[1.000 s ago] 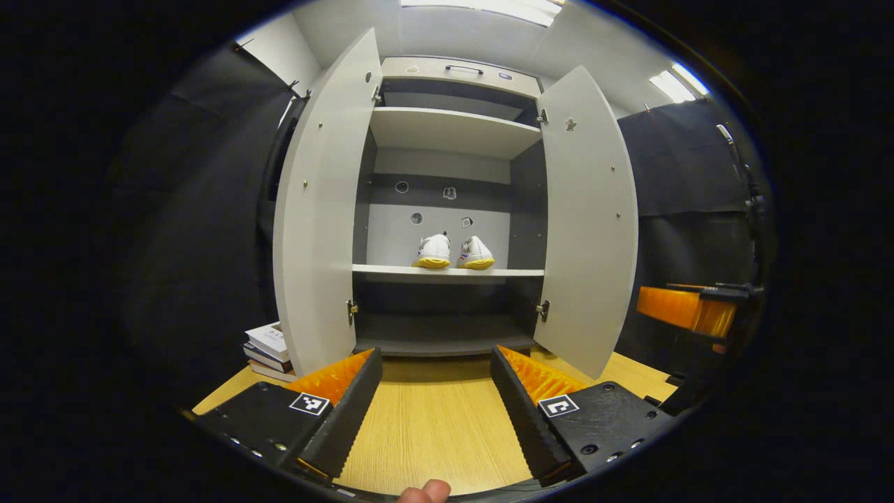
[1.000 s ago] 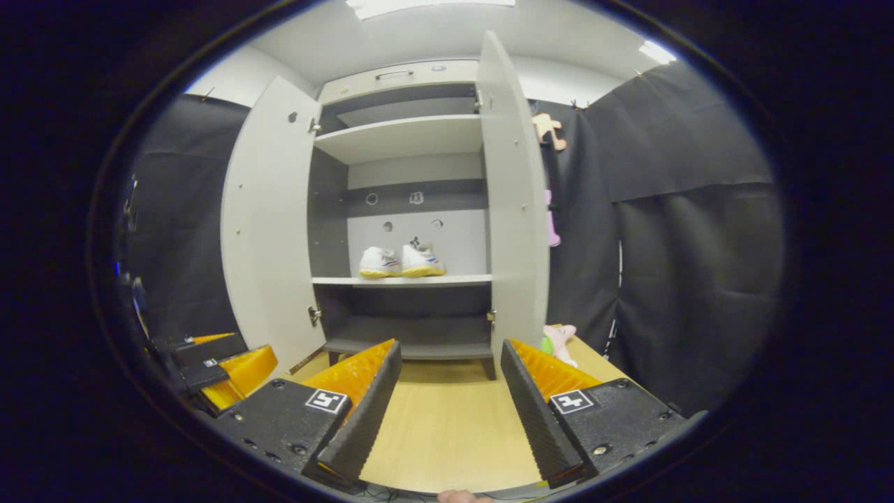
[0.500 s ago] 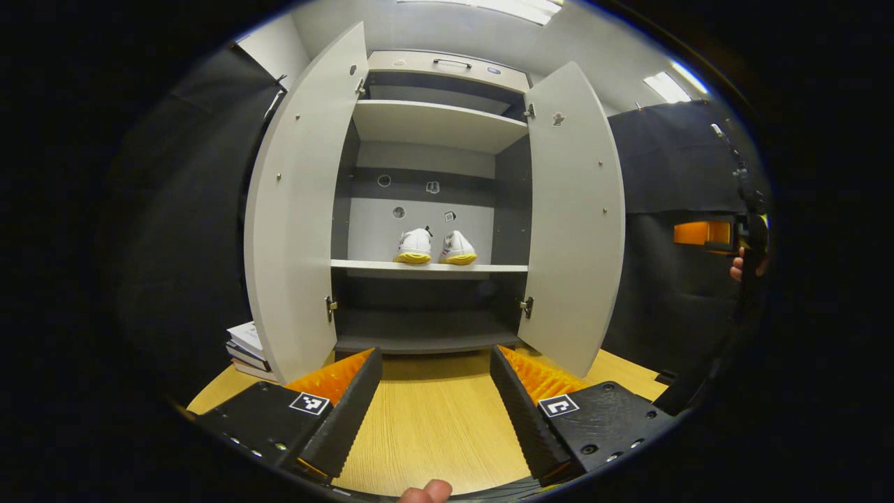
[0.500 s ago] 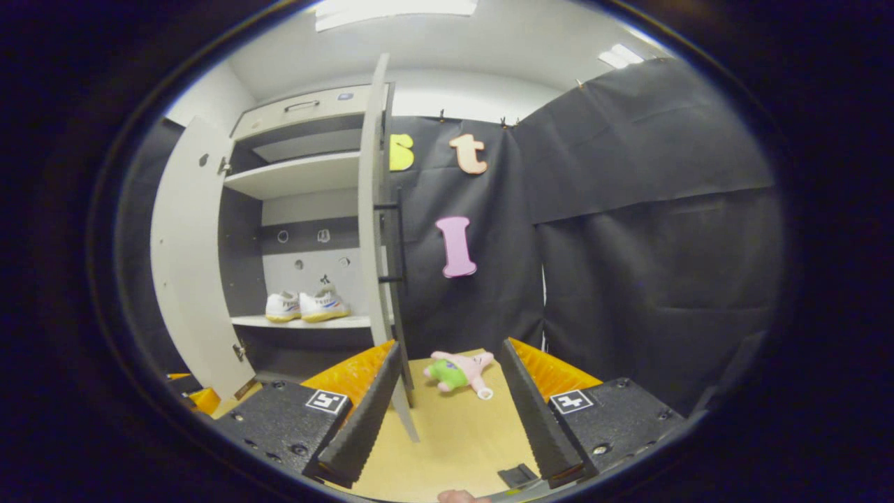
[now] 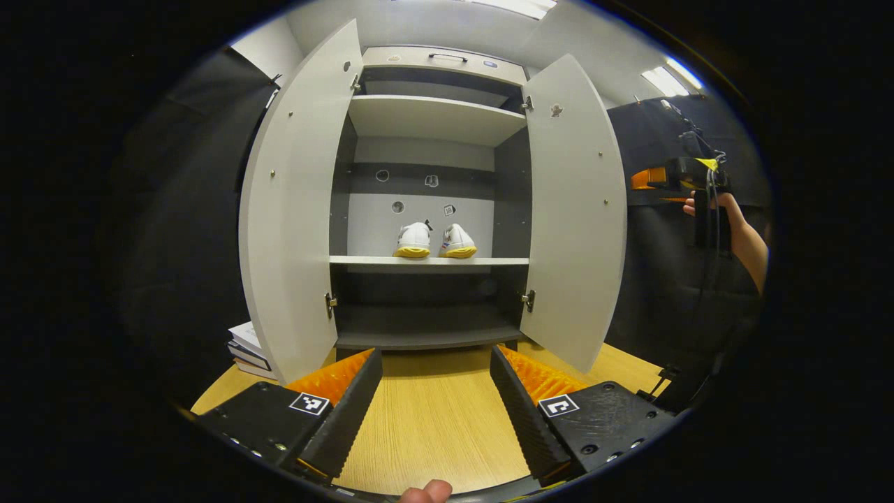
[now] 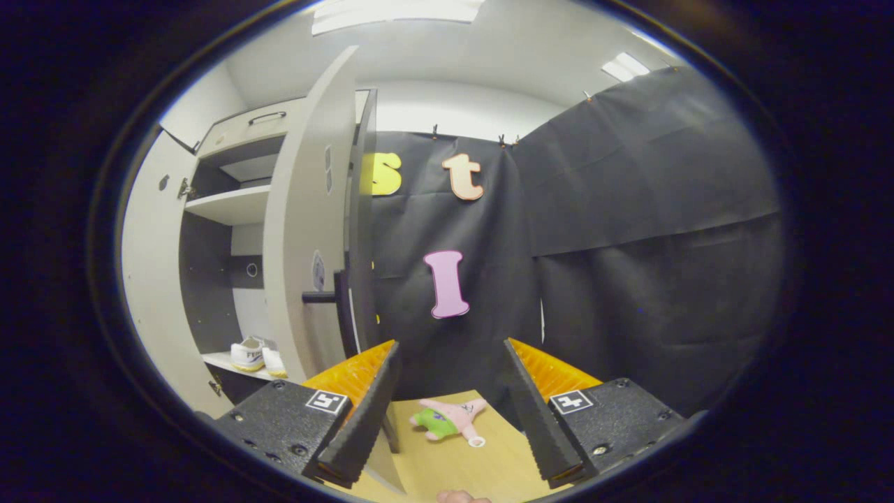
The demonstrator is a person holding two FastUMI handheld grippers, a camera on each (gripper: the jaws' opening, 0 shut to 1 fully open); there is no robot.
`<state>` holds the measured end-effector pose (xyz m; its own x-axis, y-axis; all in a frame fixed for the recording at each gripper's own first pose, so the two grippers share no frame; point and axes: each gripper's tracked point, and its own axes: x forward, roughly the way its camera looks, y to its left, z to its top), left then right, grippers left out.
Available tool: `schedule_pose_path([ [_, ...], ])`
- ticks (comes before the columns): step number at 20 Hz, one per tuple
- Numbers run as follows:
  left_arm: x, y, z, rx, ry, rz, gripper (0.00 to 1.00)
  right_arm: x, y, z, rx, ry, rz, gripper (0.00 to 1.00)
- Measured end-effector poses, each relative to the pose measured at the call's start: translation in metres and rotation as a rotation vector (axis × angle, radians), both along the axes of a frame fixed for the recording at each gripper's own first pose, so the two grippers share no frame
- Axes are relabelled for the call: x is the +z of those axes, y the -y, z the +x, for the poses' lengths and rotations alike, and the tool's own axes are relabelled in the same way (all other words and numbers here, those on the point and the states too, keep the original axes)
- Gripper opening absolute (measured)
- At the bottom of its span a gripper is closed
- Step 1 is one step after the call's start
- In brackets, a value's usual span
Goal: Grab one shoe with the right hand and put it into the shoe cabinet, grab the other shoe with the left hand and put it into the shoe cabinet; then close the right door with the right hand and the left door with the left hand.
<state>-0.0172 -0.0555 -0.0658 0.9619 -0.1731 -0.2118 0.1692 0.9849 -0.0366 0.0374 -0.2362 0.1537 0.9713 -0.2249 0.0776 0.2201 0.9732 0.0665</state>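
I count two shoes (image 5: 434, 241) on the cabinet (image 5: 438, 119) shelf, both doors (image 5: 297, 202) open, well ahead of my open left gripper (image 5: 436, 405); right gripper (image 6: 450, 412) open too.

Matt cabinet doors (image 5: 297, 209), wood-grain tabletop (image 5: 433, 419)

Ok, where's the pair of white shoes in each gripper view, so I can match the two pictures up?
Left gripper view: the white shoes sit mid-frame on the cabinet's middle shelf, between both open doors.
Right gripper view: the white shoes sit low at the left, partly hidden by the right door.
Shared landmark: that middle shelf.
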Motion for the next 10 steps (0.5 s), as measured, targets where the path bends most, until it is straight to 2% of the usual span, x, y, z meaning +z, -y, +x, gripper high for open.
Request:
schedule_pose_path([
  [4,-0.006,-0.004,0.002,0.01,-0.026,-0.001,0.93,0.0,0.008,0.03,0.0,-0.039,-0.013,0.91],
  [8,-0.009,-0.007,0.005,0.017,-0.034,0.002,0.93,-0.004,0.009,0.038,0.023,-0.064,0.023,0.9],
  [10,-0.01,-0.006,0.007,0.011,-0.04,0.0,0.93,-0.005,0.0,0.038,0.061,-0.067,0.024,0.9],
])
